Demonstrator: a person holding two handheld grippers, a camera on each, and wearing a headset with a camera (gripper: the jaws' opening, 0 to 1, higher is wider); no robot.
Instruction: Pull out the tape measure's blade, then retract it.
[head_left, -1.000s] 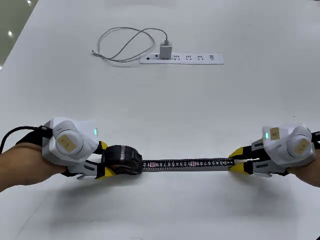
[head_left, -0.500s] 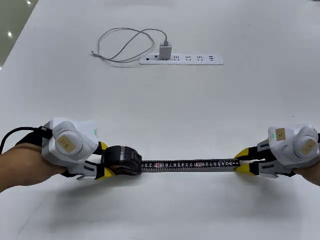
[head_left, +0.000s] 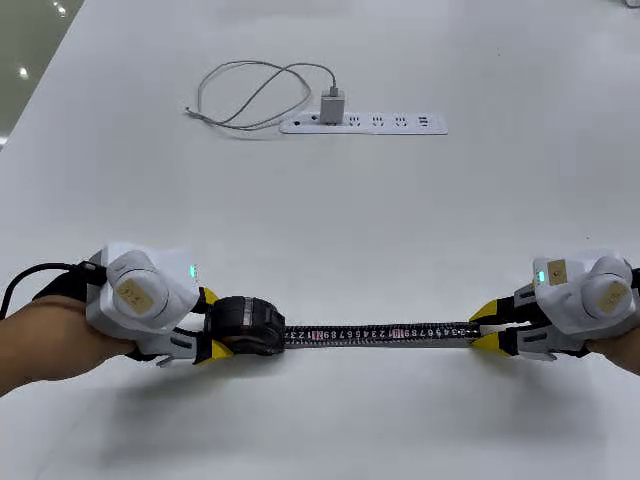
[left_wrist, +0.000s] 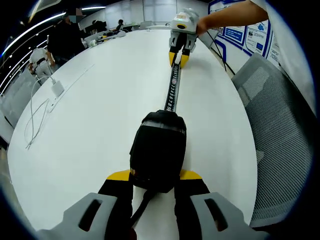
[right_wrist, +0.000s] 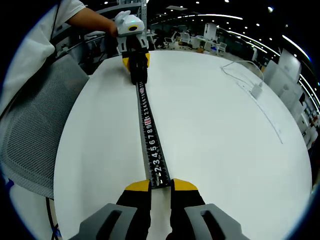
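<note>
Black case (head_left: 245, 322) clamped in left gripper (head_left: 213, 322) as anchor — right gripper (head_left: 484, 326), well apart, pinches the blade (head_left: 380, 331) taut.

Head view overhead, gripper views low, facing, sharing the blade (head_left: 380, 332)

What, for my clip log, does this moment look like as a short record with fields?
left gripper: shut on the tape measure case
right gripper: shut on the end of the blade
blade: drawn out straight between the two grippers, numbers facing up
table: white; power strip with charger and cable at the far side
task stage: blade out, not yet retracted
</note>
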